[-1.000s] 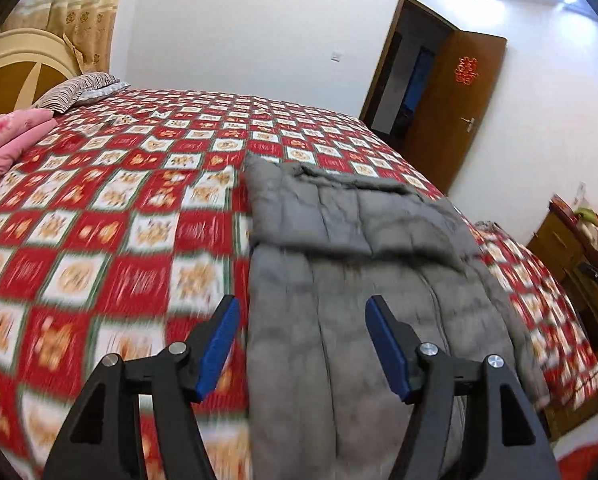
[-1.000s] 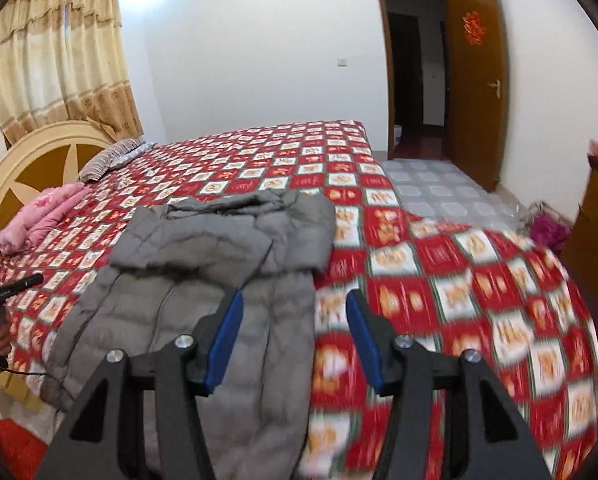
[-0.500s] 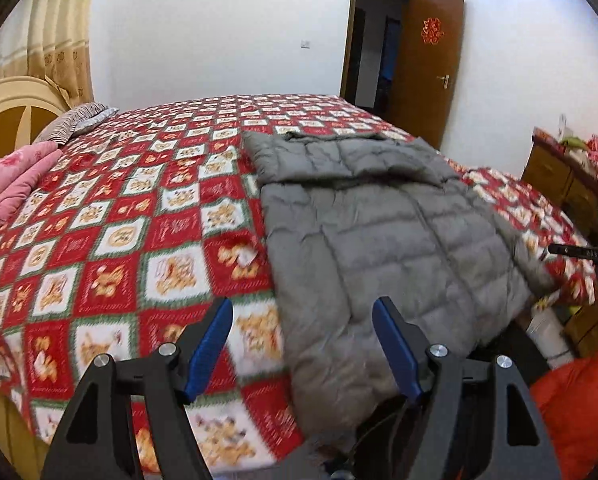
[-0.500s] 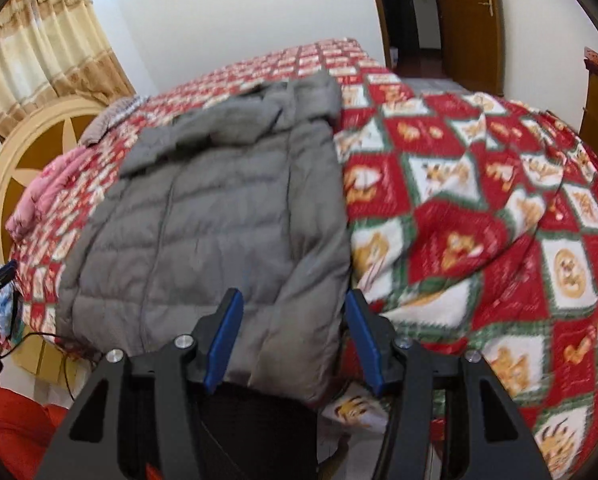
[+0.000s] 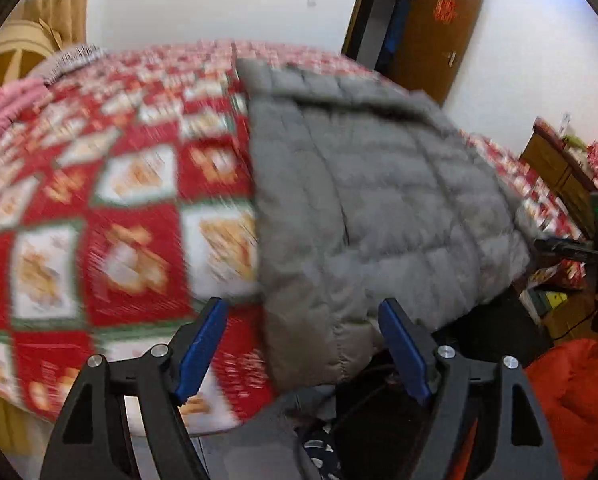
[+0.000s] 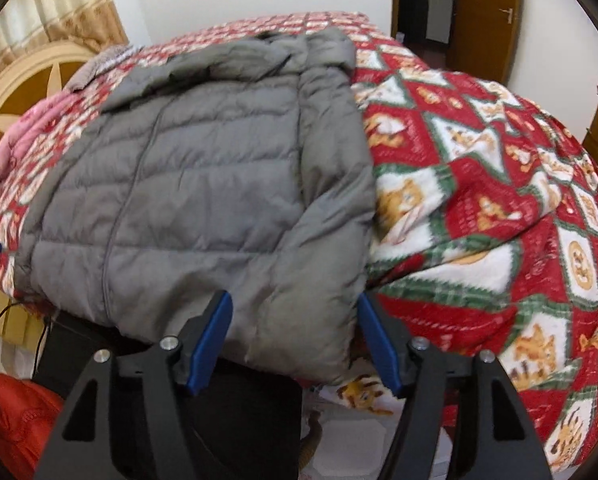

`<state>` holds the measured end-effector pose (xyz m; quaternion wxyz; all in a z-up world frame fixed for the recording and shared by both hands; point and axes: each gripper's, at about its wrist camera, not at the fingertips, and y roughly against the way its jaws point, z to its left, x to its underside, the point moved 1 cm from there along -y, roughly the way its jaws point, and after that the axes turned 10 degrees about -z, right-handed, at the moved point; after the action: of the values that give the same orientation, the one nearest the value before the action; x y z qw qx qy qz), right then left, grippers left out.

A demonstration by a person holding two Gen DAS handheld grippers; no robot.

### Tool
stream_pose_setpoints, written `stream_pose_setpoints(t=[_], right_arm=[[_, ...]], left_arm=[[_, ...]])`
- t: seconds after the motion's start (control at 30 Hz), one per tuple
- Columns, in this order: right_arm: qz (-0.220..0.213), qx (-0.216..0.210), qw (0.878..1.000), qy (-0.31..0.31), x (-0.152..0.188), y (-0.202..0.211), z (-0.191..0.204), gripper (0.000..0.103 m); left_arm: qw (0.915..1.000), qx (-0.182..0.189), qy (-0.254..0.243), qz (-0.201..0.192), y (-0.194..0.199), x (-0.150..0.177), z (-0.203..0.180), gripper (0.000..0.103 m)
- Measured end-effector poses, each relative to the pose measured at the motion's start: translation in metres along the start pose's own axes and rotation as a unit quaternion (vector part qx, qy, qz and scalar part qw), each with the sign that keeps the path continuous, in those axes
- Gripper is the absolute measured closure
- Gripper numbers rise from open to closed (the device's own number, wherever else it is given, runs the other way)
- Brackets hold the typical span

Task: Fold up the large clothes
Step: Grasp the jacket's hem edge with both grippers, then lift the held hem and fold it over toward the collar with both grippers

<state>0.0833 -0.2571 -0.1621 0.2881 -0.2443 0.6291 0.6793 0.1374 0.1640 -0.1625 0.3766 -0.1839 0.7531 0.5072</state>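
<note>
Two grippers are hanging over the near edge of the bed, each aimed steeply down at the hem of a grey puffer jacket (image 6: 203, 184). The left gripper (image 5: 303, 342) is standing wide apart, its jaws having just been opening, and the hem corner on that side is lying between the blue pads (image 5: 201, 346) without either pad pressing on it. The right gripper (image 6: 295, 342) is also spread wide, its jaws likewise having just been opening; the other hem corner is sitting between its pads (image 6: 211, 342), and the cloth looks to be just brushing the outer pad, though no squeeze is showing. Neither tool is gripping anything.

The jacket is lying flat on a red, white and green patterned blanket (image 6: 479, 200), with its hem drooping over the near edge of the bed and its long axis running straight away from the grippers. Its centre seam is following that line, and the collar or hood end is pointing toward the far side of the bed. In the left view the picture is blurred, so finer detail of the fabric is not readable.

Farther back, pink bedding (image 6: 15, 144) is lying by the rounded headboard (image 6: 27, 80), a curtain (image 6: 55, 4) is hanging behind it, and a brown door (image 6: 489, 8) is standing open against the white wall.
</note>
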Motion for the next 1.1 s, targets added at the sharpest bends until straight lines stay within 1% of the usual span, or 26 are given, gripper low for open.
stream_pose_setpoints(t=[0.07, 0.13, 0.2, 0.27, 0.3, 0.33, 0.37, 0.4, 0.43, 0.47, 0.5, 0.53, 0.57, 0.6, 0.67, 0.73, 0.8, 0.9, 0.93, 1.1], right_arm=[[0.01, 0.001, 1.0, 0.008, 0.004, -0.006, 0.002, 0.035], [0.02, -0.008, 1.0, 0.006, 0.008, -0.011, 0.002, 0.035], [0.024, -0.018, 1.0, -0.001, 0.01, -0.013, 0.002, 0.035], [0.024, -0.023, 0.999, -0.008, 0.012, -0.015, -0.001, 0.037], [0.025, -0.024, 0.999, -0.014, 0.012, -0.017, -0.004, 0.043], [0.029, -0.025, 0.999, -0.022, 0.013, -0.019, -0.009, 0.052], [0.035, -0.026, 0.999, -0.028, 0.013, -0.021, -0.012, 0.057], [0.038, -0.029, 0.998, -0.032, 0.015, -0.022, -0.014, 0.063], [0.04, -0.036, 0.998, -0.036, 0.016, -0.022, -0.016, 0.067], [0.042, -0.042, 0.997, -0.038, 0.017, -0.023, -0.016, 0.07], [0.043, -0.044, 0.997, -0.04, 0.019, -0.023, -0.018, 0.076], [0.046, -0.043, 0.997, -0.046, 0.022, -0.024, -0.022, 0.08], [0.045, -0.046, 0.997, -0.054, 0.023, -0.024, -0.025, 0.083], [0.042, -0.053, 0.996, -0.066, 0.024, -0.022, -0.029, 0.086], [0.028, -0.078, 0.992, -0.091, 0.023, -0.012, -0.036, 0.089], [-0.004, -0.116, 0.987, -0.114, 0.019, 0.008, -0.041, 0.09], [-0.025, -0.139, 0.981, -0.129, 0.015, 0.024, -0.046, 0.09], [-0.062, -0.184, 0.969, -0.153, 0.005, 0.05, -0.052, 0.091], [-0.075, -0.199, 0.964, -0.161, 0.001, 0.059, -0.054, 0.091], [-0.127, -0.262, 0.937, -0.193, -0.014, 0.093, -0.056, 0.091]], left_arm=[[0.9998, 0.0, 0.009, 0.018, -0.017, 0.007, -0.004, 0.025], [0.9986, 0.023, 0.032, 0.036, -0.03, 0.011, -0.005, 0.025], [0.9979, 0.021, 0.043, 0.044, -0.039, 0.015, -0.005, 0.025], [0.9973, 0.019, 0.056, 0.044, -0.044, 0.017, -0.003, 0.025], [0.9964, 0.024, 0.069, 0.044, -0.045, 0.018, -0.001, 0.025], [0.9949, 0.032, 0.085, 0.044, -0.045, 0.019, 0.002, 0.026], [0.9942, 0.038, 0.091, 0.044, -0.044, 0.019, 0.003, 0.034], [0.994, 0.041, 0.091, 0.044, -0.043, 0.019, 0.002, 0.044], [0.9942, 0.04, 0.089, 0.044, -0.041, 0.019, 0.002, 0.048], [0.9943, 0.039, 0.09, 0.043, -0.04, 0.019, 0.003, 0.055], [0.9936, 0.044, 0.095, 0.042, -0.039, 0.02, 0.003, 0.063], [0.9925, 0.052, 0.104, 0.039, -0.038, 0.02, 0.004, 0.068], [0.9918, 0.055, 0.109, 0.038, -0.037, 0.021, 0.006, 0.079], [0.9911, 0.061, 0.114, 0.033, -0.034, 0.02, 0.005, 0.086], [0.9908, 0.071, 0.114, 0.018, -0.026, 0.015, 0.001, 0.09], [0.9897, 0.092, 0.109, -0.018, -0.007, 0.003, -0.006, 0.091], [0.9867, 0.113, 0.105, -0.053, 0.013, -0.011, -0.012, 0.091], [0.9837, 0.126, 0.086, -0.096, 0.038, -0.034, -0.027, 0.091], [0.9814, 0.131, 0.079, -0.116, 0.05, -0.042, -0.033, 0.091], [0.9725, 0.152, 0.062, -0.166, 0.081, -0.063, -0.058, 0.091]])
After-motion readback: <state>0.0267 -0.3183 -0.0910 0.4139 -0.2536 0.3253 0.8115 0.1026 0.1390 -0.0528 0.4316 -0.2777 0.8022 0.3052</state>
